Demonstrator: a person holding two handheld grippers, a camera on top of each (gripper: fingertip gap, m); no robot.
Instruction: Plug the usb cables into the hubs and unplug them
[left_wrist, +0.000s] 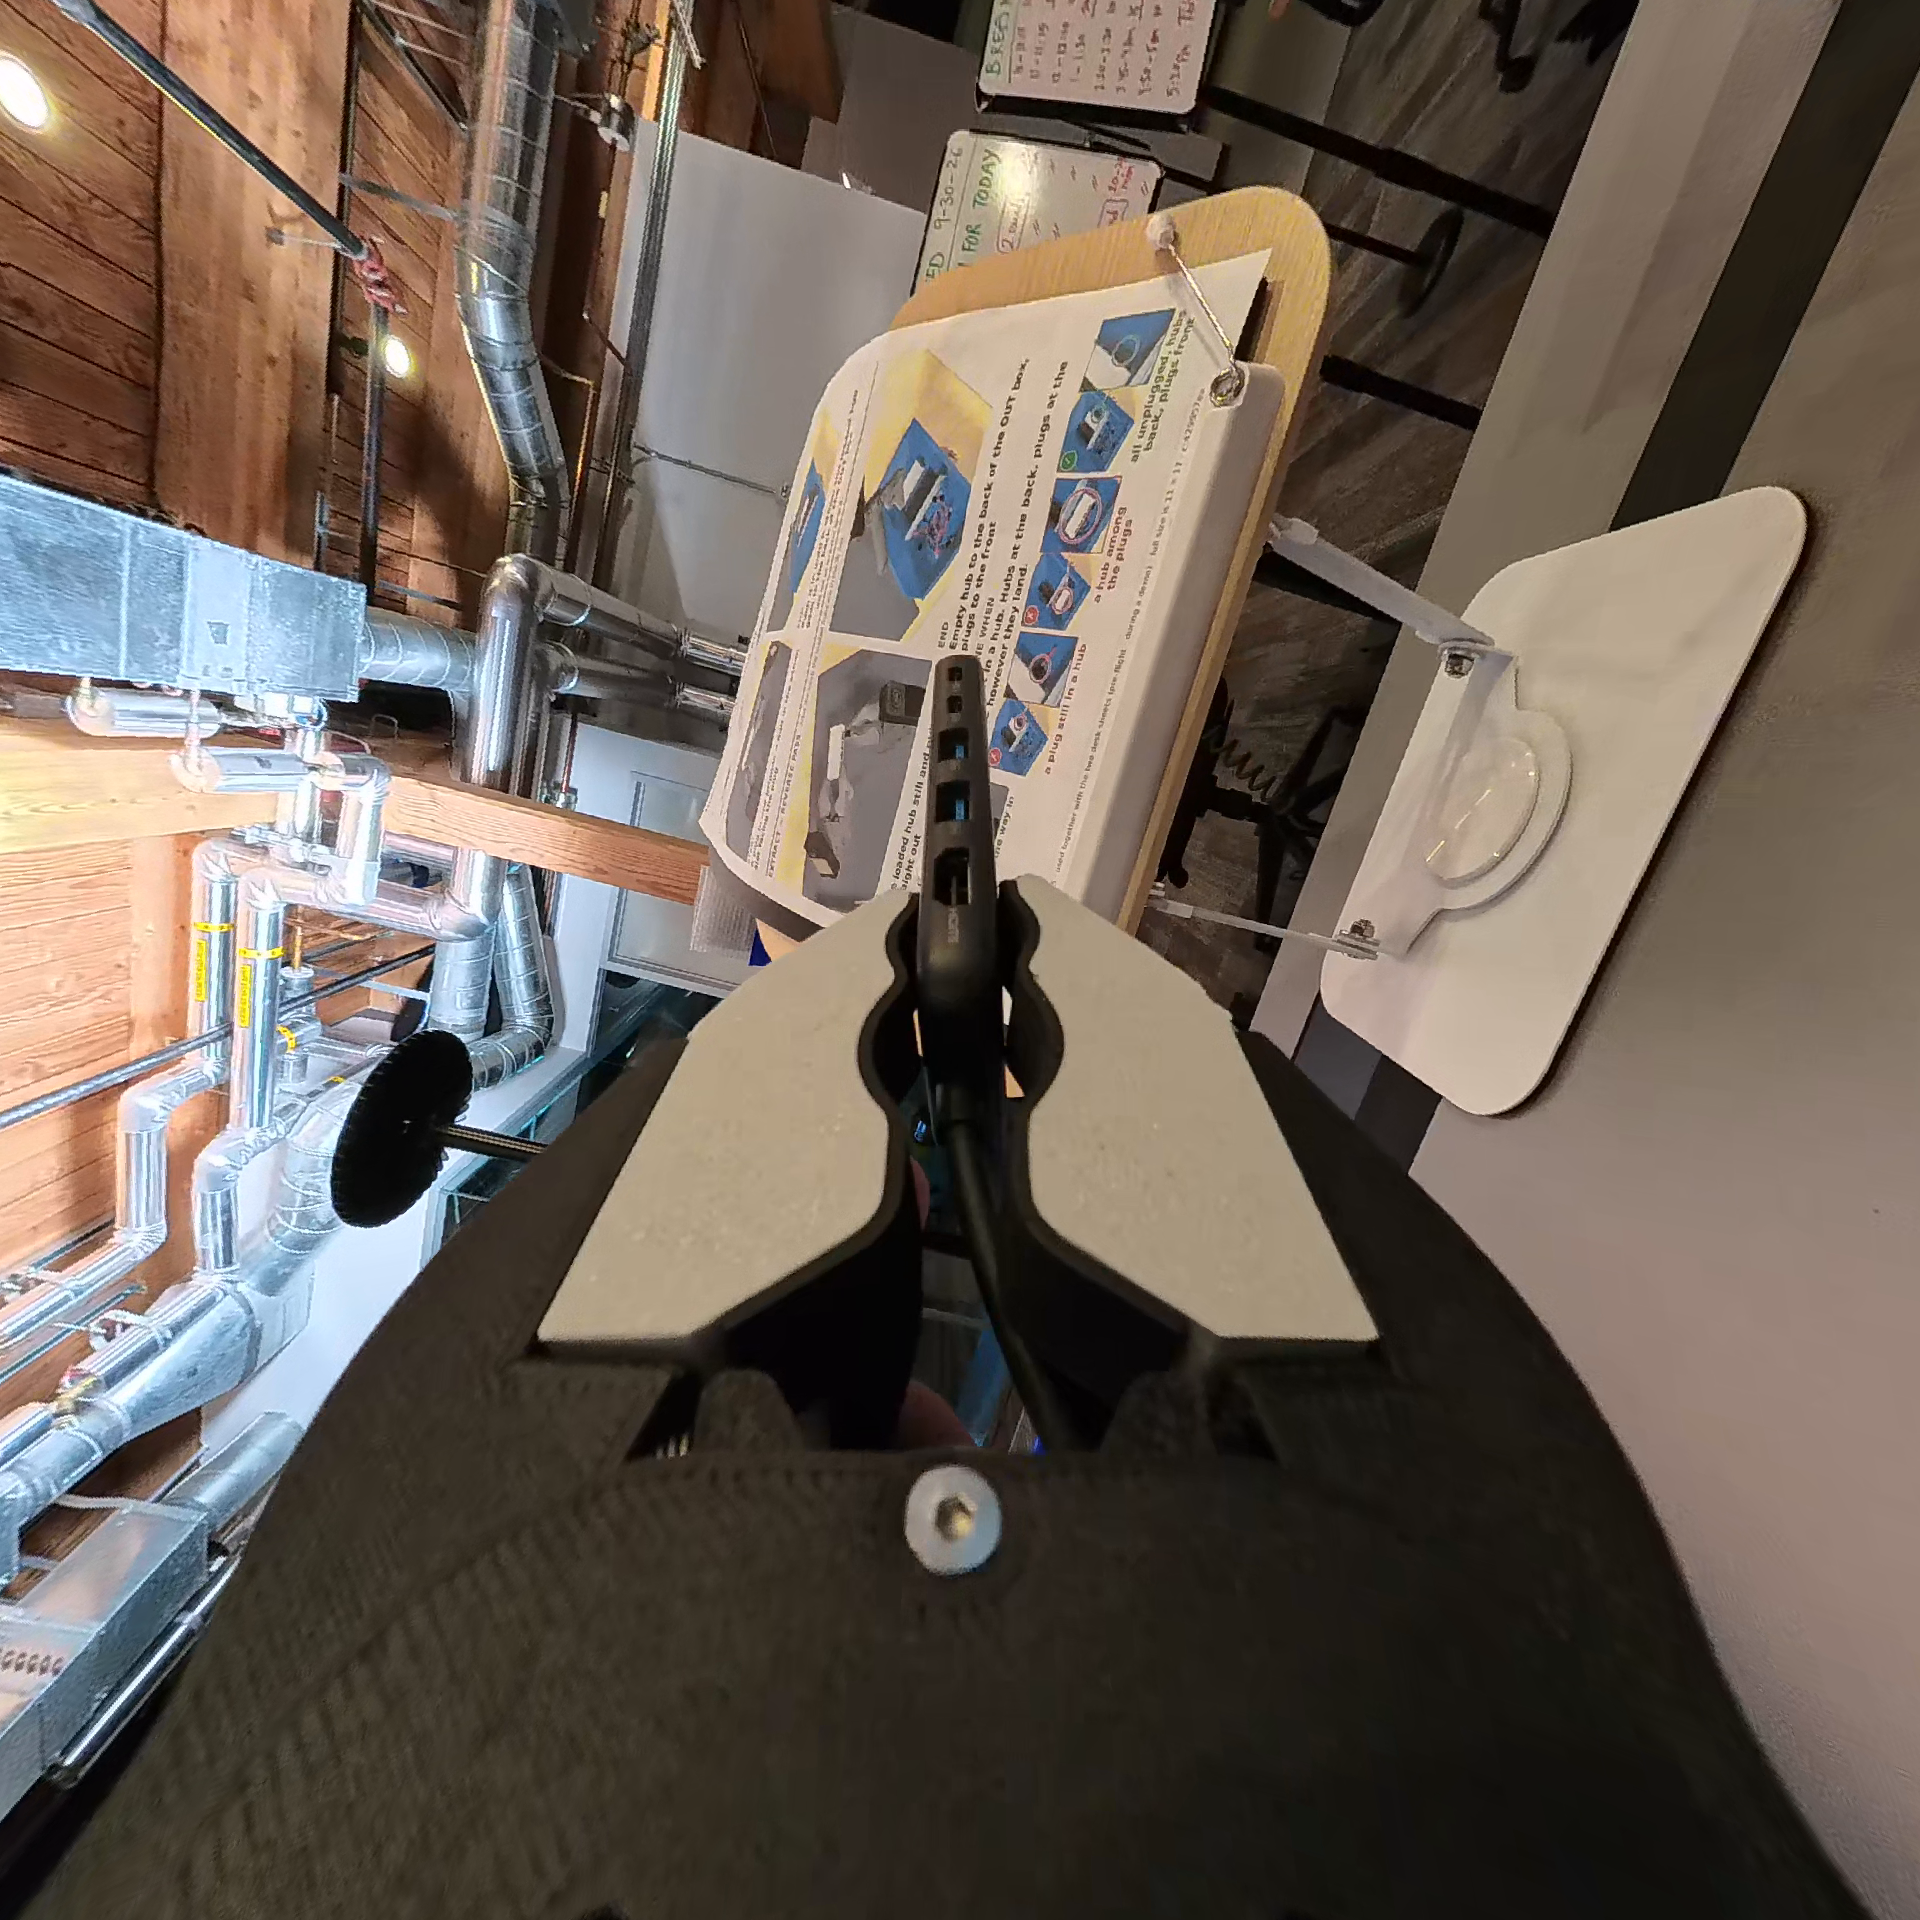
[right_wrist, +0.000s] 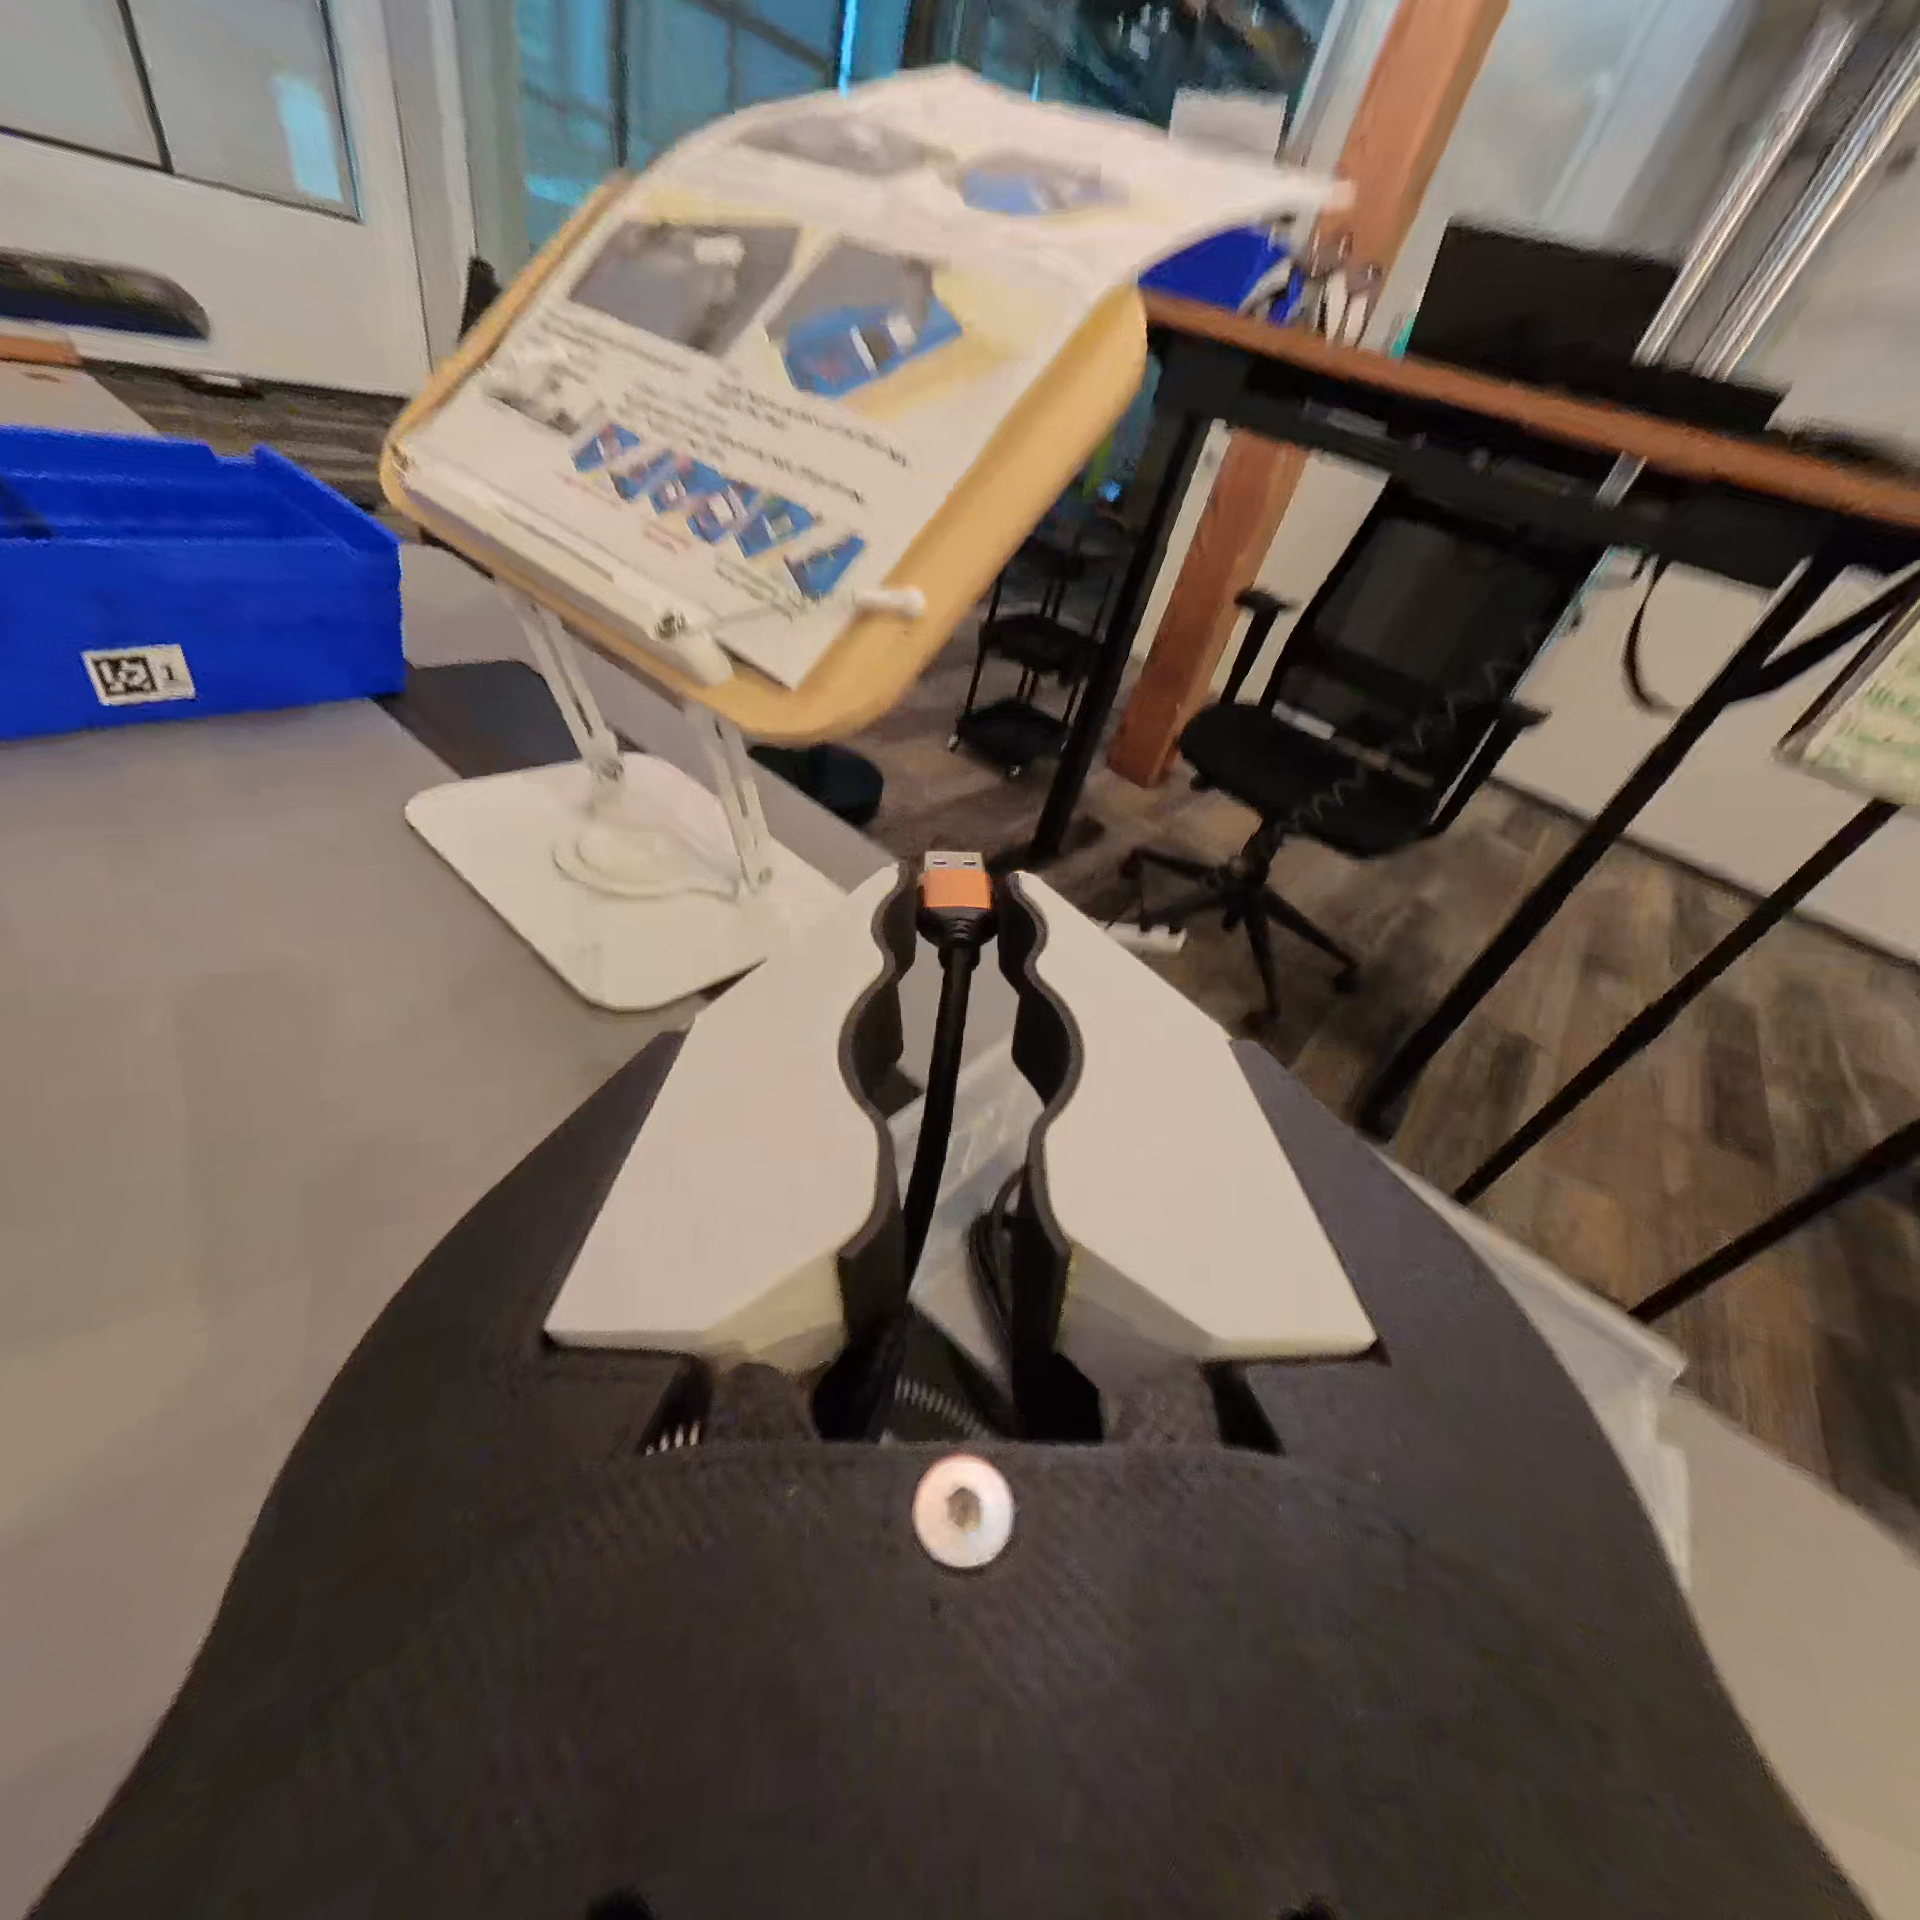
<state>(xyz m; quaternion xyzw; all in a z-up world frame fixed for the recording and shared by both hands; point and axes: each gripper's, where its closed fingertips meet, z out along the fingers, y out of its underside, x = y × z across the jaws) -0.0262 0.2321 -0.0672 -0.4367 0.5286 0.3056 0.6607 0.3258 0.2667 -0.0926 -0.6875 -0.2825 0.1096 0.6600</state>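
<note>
1. Two things are held off the table: your left gripper (left_wrist: 961, 914) is clamped on the black hub (left_wrist: 951, 831), your right gripper (right_wrist: 954, 904) on the orange-collared USB plug (right_wrist: 951, 894).
2. Both are light and rigid; the plug's cable (right_wrist: 940, 1070) is limp, so grip the collar.
3. Left gripper is rolled sideways, ports exposed; right sits level, plug forward.
</note>
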